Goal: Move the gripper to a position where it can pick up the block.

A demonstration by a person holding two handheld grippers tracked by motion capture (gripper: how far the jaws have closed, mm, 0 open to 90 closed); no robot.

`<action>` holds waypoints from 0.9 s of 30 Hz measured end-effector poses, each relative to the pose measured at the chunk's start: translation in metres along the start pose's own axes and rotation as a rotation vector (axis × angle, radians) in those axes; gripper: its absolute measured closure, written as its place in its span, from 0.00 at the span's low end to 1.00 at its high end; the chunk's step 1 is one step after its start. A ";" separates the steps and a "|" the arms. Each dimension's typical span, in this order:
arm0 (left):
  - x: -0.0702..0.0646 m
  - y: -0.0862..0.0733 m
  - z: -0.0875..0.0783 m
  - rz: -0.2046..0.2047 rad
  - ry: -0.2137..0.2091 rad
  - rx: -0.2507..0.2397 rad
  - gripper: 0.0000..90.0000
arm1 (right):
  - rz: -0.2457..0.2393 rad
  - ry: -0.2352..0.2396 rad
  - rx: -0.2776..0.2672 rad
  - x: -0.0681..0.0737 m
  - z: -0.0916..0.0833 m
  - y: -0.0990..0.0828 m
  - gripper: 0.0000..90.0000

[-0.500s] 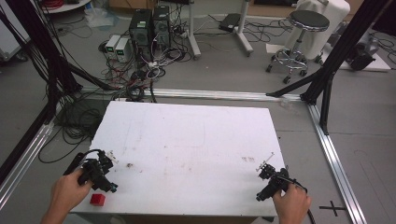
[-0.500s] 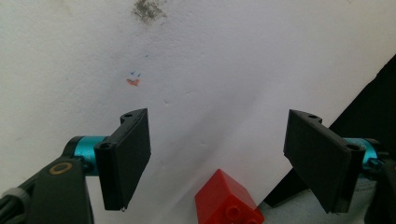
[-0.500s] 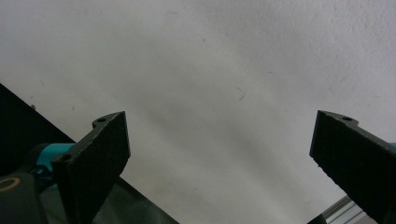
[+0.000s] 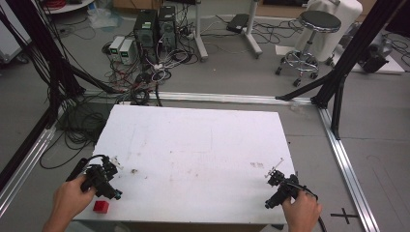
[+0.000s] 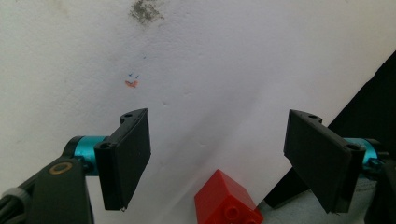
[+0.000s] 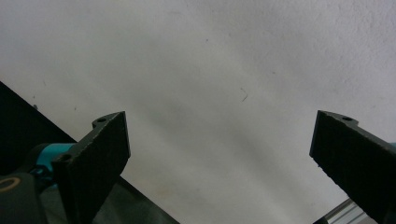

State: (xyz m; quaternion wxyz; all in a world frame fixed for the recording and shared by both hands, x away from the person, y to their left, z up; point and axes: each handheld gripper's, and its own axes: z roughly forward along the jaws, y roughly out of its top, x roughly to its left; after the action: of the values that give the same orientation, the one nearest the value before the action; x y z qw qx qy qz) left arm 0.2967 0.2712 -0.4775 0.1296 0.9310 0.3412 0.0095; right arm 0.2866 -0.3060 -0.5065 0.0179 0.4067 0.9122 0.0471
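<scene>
The red brick point(image 4: 101, 207) sits at the near left corner of my white table point(image 4: 203, 145), just near of my left tool point(image 4: 107, 180). That tool's jaws stand wide apart, gripping nothing. My right tool point(image 4: 276, 186), near the near right corner, is likewise spread wide and empty.

The table is scuffed, ringed by grey floor, aluminium rails point(image 4: 232, 98), computer towers point(image 4: 154, 29) with tangled cables, and a stool point(image 4: 314, 29) far right.

My left gripper view shows the brick's point(image 5: 226, 200) studs and small orange and blue marks point(image 5: 132, 81); the high view cannot resolve them.
</scene>
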 end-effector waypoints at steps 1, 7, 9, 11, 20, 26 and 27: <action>0.001 0.000 0.001 0.006 -0.006 -0.003 0.26 | -0.001 0.003 0.003 0.000 0.000 0.000 0.05; 0.002 0.001 0.002 0.009 -0.004 -0.005 0.26 | -0.013 0.002 0.007 0.003 0.002 0.002 0.05; 0.002 0.002 0.003 0.019 -0.007 0.001 0.26 | -0.017 0.003 0.007 0.003 0.002 0.001 0.05; 0.001 0.002 0.004 0.019 -0.010 0.001 0.26 | -0.012 0.004 0.003 0.002 0.001 0.000 0.05; 0.008 0.003 0.003 0.073 -0.027 0.040 0.26 | -0.016 0.007 0.007 0.005 0.003 0.001 0.05; 0.014 0.005 0.004 0.103 -0.011 0.019 0.26 | -0.015 0.004 0.002 0.005 0.002 0.000 0.05; 0.016 0.005 0.004 0.114 -0.031 0.018 0.26 | -0.017 0.001 0.001 0.004 0.002 0.000 0.05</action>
State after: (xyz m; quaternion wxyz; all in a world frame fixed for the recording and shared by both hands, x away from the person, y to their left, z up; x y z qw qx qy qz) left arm 0.3125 0.2765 -0.4807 0.1258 0.9501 0.2856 -0.0004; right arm 0.2836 -0.3028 -0.5088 0.0178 0.3988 0.9157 0.0466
